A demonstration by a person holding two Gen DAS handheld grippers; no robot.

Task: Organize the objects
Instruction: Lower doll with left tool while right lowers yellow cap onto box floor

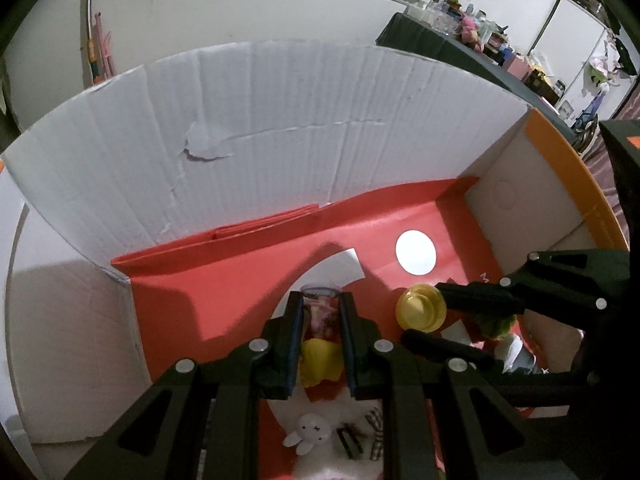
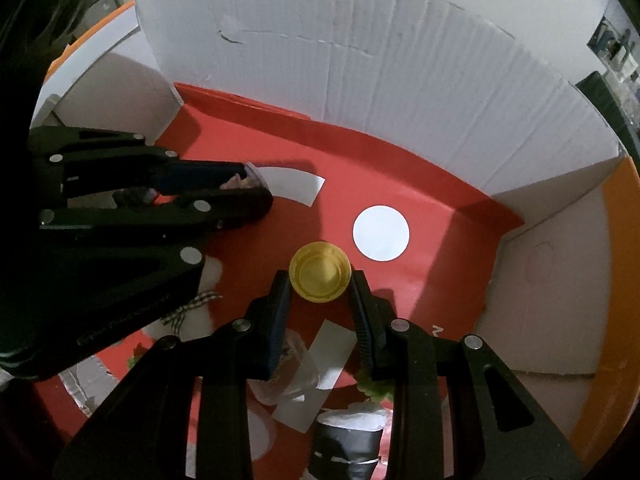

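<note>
The clear tube pinched in the left gripper shows only its rim and a strip of pinkish contents between the pads; what it holds is unclear, and a yellow piece behind it cannot be identified; the white rabbit toy is cut off by the gripper frame and the lower edge; the right gripper clamps the yellow cap, hiding whatever body lies beneath it; a green leafy scrap peeks from behind one finger, unidentifiable; the grey wrapped object runs off the bottom edge; the shelf clutter is too small to tell.
</note>
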